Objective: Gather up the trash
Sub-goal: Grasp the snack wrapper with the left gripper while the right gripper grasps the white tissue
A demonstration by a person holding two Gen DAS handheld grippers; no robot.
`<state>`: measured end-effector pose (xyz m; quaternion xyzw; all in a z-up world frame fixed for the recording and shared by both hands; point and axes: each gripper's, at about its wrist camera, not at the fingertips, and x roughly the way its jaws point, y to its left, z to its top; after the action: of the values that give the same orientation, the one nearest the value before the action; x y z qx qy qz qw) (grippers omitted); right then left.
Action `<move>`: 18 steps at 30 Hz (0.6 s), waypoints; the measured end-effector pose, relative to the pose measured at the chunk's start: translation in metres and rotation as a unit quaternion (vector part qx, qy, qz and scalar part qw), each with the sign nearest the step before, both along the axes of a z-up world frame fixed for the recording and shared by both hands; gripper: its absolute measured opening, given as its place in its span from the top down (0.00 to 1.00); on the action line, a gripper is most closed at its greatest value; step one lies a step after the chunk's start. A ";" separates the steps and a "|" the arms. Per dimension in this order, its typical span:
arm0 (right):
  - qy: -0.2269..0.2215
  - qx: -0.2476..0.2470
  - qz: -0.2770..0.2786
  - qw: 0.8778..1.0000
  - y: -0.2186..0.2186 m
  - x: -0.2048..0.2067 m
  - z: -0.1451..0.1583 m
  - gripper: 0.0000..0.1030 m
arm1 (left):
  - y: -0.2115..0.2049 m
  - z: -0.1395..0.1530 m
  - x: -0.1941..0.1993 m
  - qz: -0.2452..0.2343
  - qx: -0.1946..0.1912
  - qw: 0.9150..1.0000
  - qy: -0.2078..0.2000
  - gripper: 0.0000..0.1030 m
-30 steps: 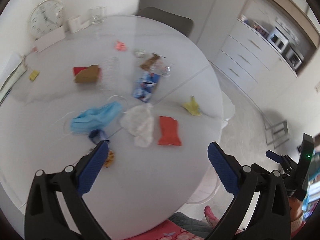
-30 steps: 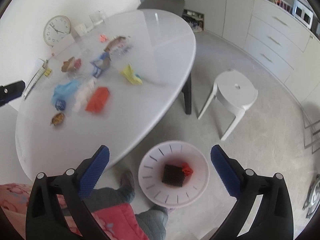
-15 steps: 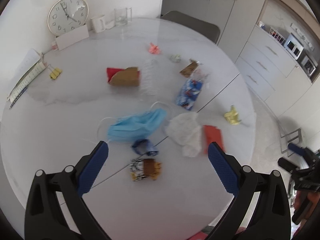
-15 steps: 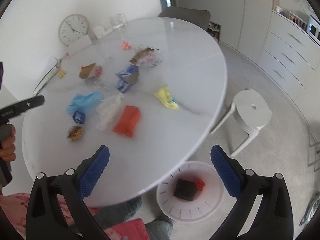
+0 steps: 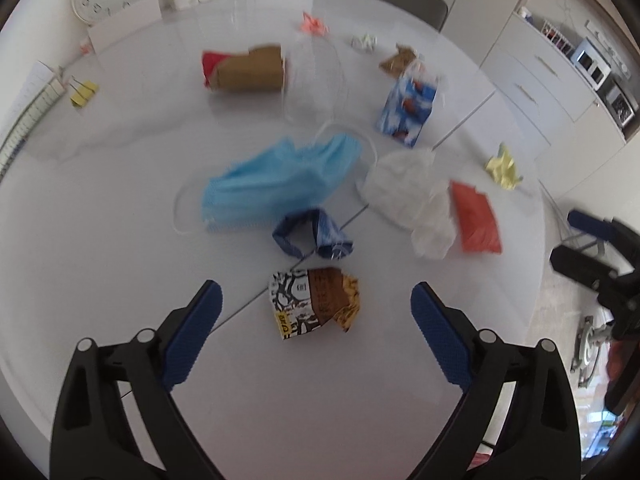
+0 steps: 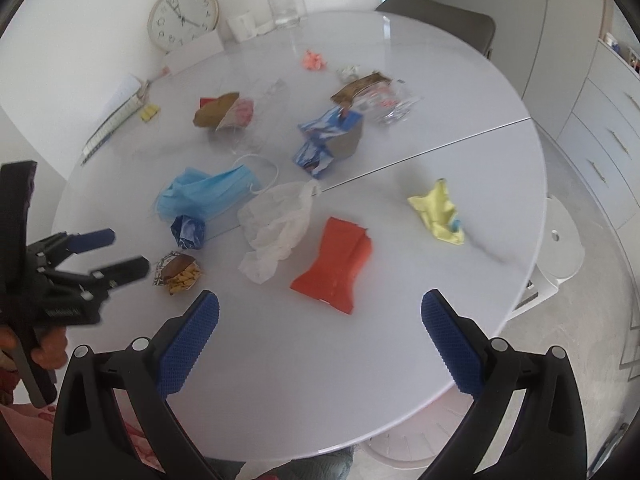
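Note:
Trash lies scattered on a round white table (image 5: 100,208). My left gripper (image 5: 316,322) is open and empty, its fingers straddling a brown and patterned snack wrapper (image 5: 314,306) just ahead. Beyond it lie a crumpled blue foil (image 5: 312,238), a blue face mask (image 5: 280,184), a white tissue (image 5: 412,196) and a red packet (image 5: 476,218). My right gripper (image 6: 320,336) is open and empty above the table's near edge, with the red packet (image 6: 336,264) just ahead of it. A yellow crumpled paper (image 6: 438,212) lies to the right.
Further back lie a brown carton (image 6: 218,114), a blue-white wrapper (image 6: 328,138), clear plastic (image 6: 390,100) and a pink scrap (image 6: 314,60). A clock (image 6: 183,18), a glass (image 6: 285,10) and a notebook (image 6: 116,114) stand at the far edge. A white stool (image 6: 560,240) stands to the right.
Both grippers have moved in over the table and closer to the trash. The left now straddles the snack wrapper. The white bin on the floor has left the right wrist view.

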<state>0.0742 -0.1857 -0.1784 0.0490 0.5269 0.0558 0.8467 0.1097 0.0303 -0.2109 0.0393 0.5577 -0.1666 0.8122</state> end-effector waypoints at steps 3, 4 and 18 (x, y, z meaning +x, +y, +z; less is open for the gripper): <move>0.009 0.000 0.002 1.000 0.004 0.005 -0.007 0.02 | -0.001 -0.022 0.003 -0.002 0.004 1.000 0.017 0.19; 0.011 -0.001 0.002 1.000 0.005 0.006 -0.009 0.02 | -0.002 -0.027 0.004 -0.002 0.008 1.000 0.020 0.21; 0.026 -0.011 0.001 1.000 0.008 0.010 -0.014 0.02 | -0.009 -0.046 0.003 -0.011 0.014 1.000 0.018 0.39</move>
<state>0.0846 -0.1774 -0.1926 0.0403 0.5492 0.0498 0.8332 0.1128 0.0212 -0.2567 0.0538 0.5745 -0.1685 0.7992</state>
